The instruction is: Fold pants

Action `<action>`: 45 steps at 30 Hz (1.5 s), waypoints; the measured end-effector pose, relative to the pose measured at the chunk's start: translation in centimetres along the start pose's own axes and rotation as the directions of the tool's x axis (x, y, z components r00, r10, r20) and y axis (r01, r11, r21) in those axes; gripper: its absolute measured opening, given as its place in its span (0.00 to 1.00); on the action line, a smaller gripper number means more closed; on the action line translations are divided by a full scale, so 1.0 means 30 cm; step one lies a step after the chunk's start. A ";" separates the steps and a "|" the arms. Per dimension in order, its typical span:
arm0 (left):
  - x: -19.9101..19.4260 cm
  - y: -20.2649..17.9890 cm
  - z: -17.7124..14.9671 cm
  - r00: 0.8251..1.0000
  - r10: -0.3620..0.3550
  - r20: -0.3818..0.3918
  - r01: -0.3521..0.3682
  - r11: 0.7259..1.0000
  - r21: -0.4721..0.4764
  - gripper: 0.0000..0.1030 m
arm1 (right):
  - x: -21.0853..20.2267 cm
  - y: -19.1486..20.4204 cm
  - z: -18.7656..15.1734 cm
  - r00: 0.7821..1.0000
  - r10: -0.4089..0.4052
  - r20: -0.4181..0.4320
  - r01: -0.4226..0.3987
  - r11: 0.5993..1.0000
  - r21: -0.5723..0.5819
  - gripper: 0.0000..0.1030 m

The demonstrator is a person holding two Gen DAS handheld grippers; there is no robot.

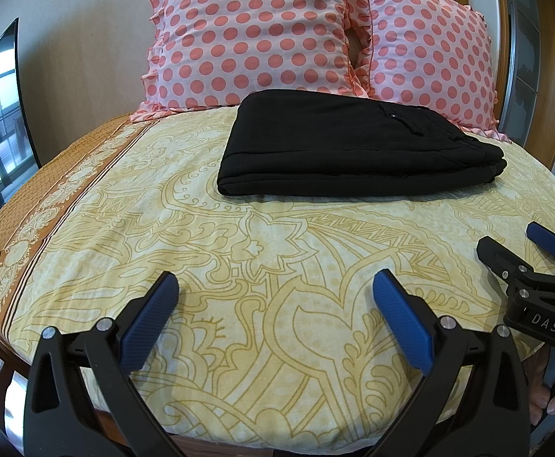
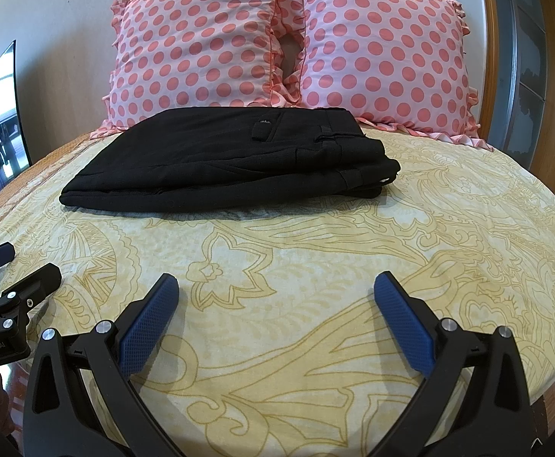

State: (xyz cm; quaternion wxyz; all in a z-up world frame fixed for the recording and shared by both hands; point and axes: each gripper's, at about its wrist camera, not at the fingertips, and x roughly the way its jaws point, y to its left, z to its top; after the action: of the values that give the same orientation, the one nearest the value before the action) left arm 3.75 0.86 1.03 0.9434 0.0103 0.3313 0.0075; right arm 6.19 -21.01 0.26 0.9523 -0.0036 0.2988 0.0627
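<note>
The left gripper [image 1: 275, 282] hangs low over the near part of the bed, its blue pads [image 1: 150, 318] spread wide with nothing between them. The right gripper [image 2: 275, 282] sits just beside it at much the same height, its jaws likewise wide apart and empty (each tool shows at the edge of the other's view, so they are level and near together). Both point straight ahead toward the pillows [image 2: 289, 42], well short of the cloth.

The pants [image 1: 338, 144] lie farther up the patterned bedspread [image 1: 262, 251], just in front of the pillows, as a compact black stack of several layers with the waistband end toward the right. Judging by that neat bundle, the folding looks finished or nearly so. Any next move would only call for squaring the slightly offset right-hand edges [image 2: 369, 179], reaching forward with a light pinch.
</note>
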 end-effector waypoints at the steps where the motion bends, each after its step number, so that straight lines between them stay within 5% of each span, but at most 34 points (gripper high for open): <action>1: 0.000 0.000 -0.001 1.000 0.000 0.000 0.000 1.000 0.000 0.98 | 0.000 0.000 0.000 1.000 0.000 0.000 0.000 1.000 0.000 0.99; 45: -0.002 -0.002 0.015 1.000 -0.001 -0.027 0.001 1.000 -0.002 0.98 | 0.001 -0.001 -0.001 1.000 0.000 0.000 0.000 1.000 0.000 0.99</action>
State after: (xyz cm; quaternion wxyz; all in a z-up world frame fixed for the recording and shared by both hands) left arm 3.98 0.81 1.40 0.9388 0.0090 0.3441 0.0074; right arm 6.20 -21.03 0.23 0.9523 -0.0036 0.2987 0.0627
